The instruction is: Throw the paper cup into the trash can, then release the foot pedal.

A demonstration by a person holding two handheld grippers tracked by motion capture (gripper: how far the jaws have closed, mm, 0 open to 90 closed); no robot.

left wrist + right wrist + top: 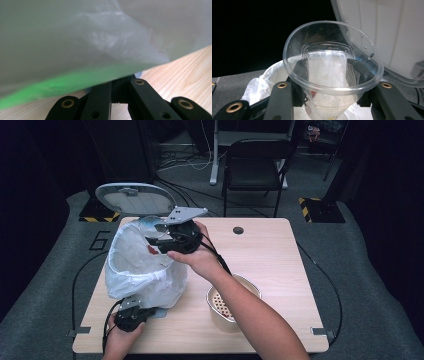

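Clear plastic cup (332, 72) | we hold it clamped between right gripper (167, 237) fingers, over white-lined bin (135, 270) near desk (280, 260) left edge, likely to drop in | left gripper (134, 316) fingers shut on liner (87, 50), steadying bin.

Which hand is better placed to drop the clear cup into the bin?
Right. The right tongs hold the clear cup over the bag-lined bin; the left tongs are shut low at the bag's base.

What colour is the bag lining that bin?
White, slightly see-through plastic bag; it shows best in the high view.
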